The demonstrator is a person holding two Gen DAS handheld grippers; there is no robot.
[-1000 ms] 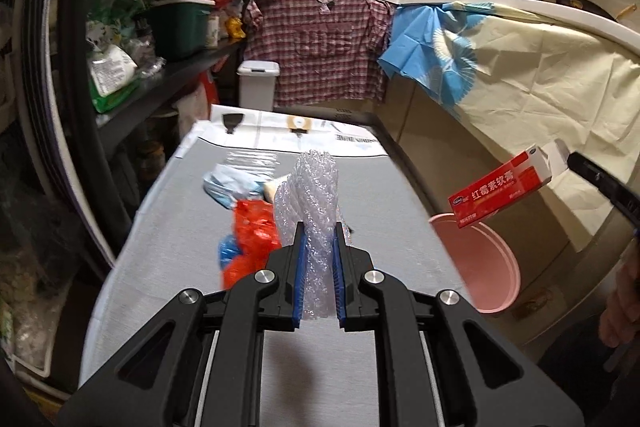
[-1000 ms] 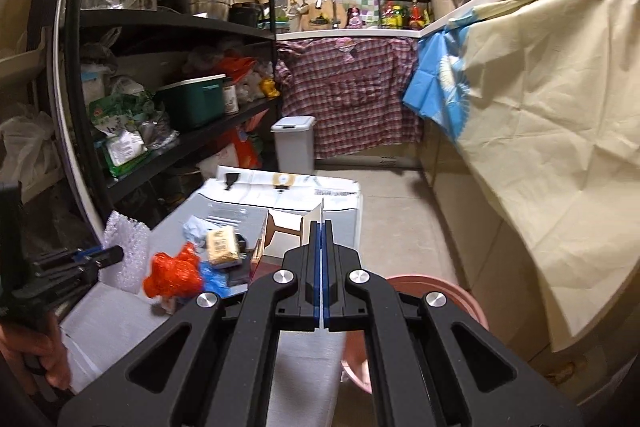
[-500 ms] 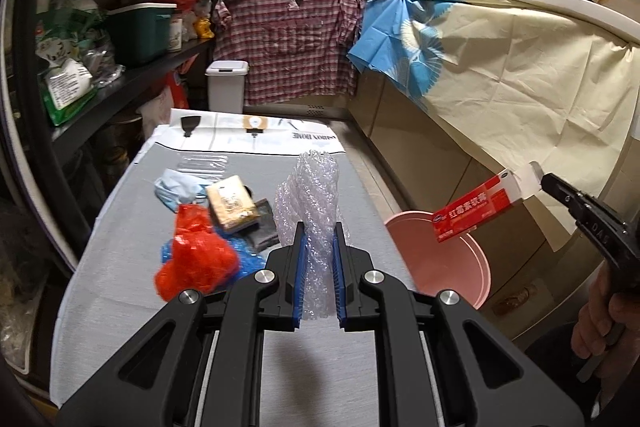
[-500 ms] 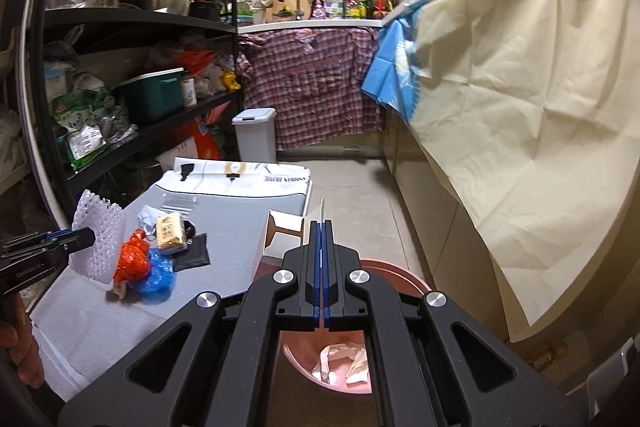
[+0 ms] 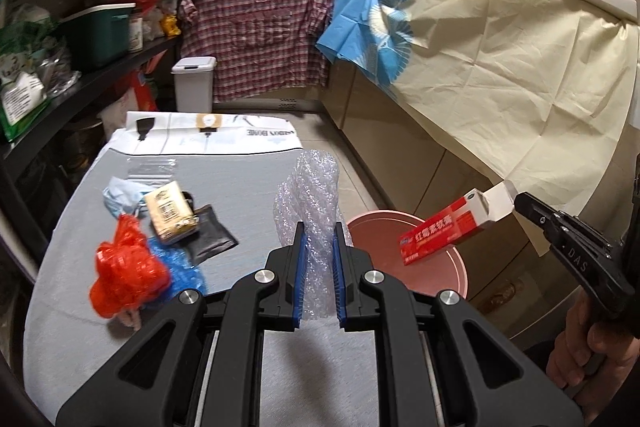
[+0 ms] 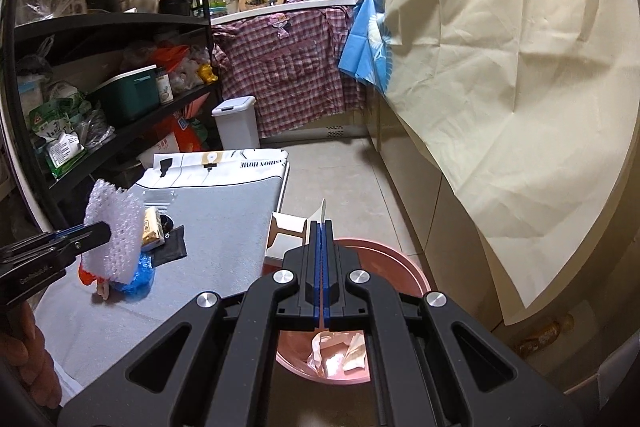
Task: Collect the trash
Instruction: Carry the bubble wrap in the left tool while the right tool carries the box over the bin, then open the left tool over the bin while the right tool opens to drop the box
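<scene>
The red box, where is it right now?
The red box hangs by its white flap from the right gripper, at the right of the left wrist view, above the pink bucket.

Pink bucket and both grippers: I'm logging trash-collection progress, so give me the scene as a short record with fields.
left gripper: shut on bubble wrap, above the table
right gripper: shut on the open flap of the red box, held over the pink bucket
bucket contents: crumpled paper scraps
left on table: red bag, blue wrapper, small carton

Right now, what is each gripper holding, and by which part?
Left gripper: bubble wrap, by its lower end. Right gripper: red carton, by its open end flap.
</scene>
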